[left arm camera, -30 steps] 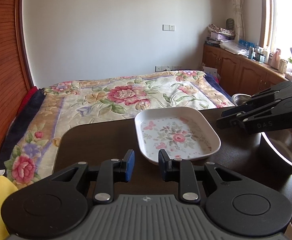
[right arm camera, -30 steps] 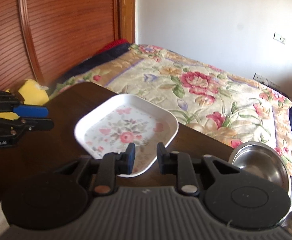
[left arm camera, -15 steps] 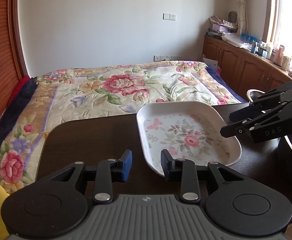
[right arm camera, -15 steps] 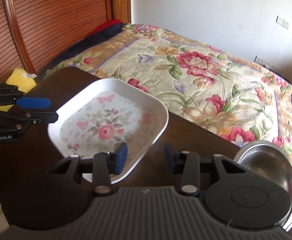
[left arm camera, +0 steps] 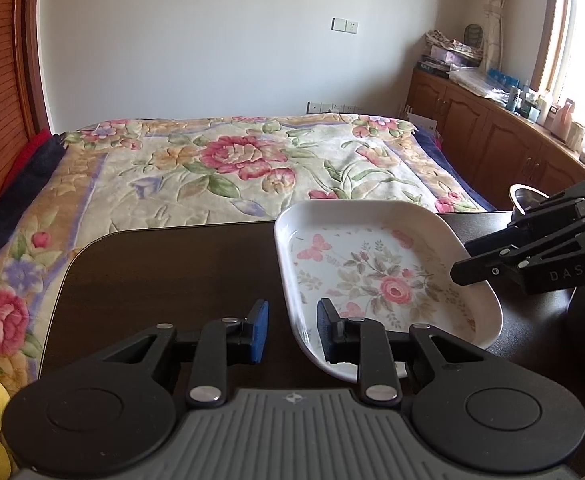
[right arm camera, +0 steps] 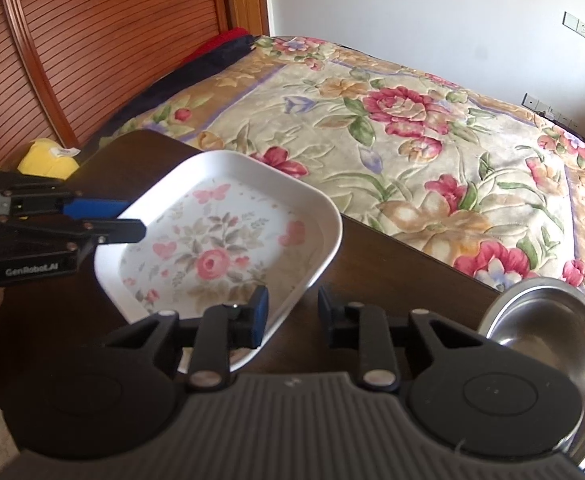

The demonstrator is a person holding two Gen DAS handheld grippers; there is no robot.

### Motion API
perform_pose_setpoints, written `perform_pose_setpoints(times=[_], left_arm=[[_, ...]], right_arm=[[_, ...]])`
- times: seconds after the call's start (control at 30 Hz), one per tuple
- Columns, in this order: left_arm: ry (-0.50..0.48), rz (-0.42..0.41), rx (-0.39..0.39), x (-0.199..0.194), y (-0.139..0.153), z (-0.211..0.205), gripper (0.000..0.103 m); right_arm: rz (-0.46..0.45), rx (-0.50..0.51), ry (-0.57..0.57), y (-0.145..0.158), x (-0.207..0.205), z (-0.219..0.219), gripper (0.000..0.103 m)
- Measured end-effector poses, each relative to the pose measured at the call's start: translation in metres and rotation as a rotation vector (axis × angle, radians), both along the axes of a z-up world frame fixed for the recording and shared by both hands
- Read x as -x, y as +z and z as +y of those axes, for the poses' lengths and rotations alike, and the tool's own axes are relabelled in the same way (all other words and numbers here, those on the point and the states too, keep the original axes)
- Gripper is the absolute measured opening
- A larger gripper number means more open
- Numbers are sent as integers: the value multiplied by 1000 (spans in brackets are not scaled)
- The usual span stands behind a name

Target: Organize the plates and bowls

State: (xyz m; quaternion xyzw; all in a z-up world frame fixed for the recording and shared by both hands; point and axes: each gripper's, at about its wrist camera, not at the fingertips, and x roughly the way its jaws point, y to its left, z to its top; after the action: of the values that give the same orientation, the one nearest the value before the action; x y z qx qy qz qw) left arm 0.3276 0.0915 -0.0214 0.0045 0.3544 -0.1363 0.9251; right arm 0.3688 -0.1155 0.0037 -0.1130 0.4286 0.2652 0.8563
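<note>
Carefully, we straddle the floral plate [left arm camera: 384, 276] rim with both spread claws, left claw [left arm camera: 291, 330] and right claw [right arm camera: 291, 318], closing evenly.

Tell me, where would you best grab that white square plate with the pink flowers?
Probably by its raised rim. The white square floral plate is shallow with upturned edges, so a finger above and below the lip can pinch it. Both tools already straddle opposite edges: the left tool at its near-left rim, the right tool at the other side. Both are open.
</note>
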Motion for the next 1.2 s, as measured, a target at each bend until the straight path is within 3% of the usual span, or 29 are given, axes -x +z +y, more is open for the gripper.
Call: perform_pose_setpoints(times=[0.13,0.27,0.7,1.2], left_arm=[[1,6,3,-4,-1,0,25],[-3,21,17,-8,-3,1,18],[2,30,28,-4,-3,0,13],[8,-31,16,60,30,4,13]], right_arm=[[8,5,10,-1,-1,1,21],[12,3,15,-2,-1,1,21],[29,-5,25,-4,1,2,20],[-10,-101,26,17,39,-5,20]])
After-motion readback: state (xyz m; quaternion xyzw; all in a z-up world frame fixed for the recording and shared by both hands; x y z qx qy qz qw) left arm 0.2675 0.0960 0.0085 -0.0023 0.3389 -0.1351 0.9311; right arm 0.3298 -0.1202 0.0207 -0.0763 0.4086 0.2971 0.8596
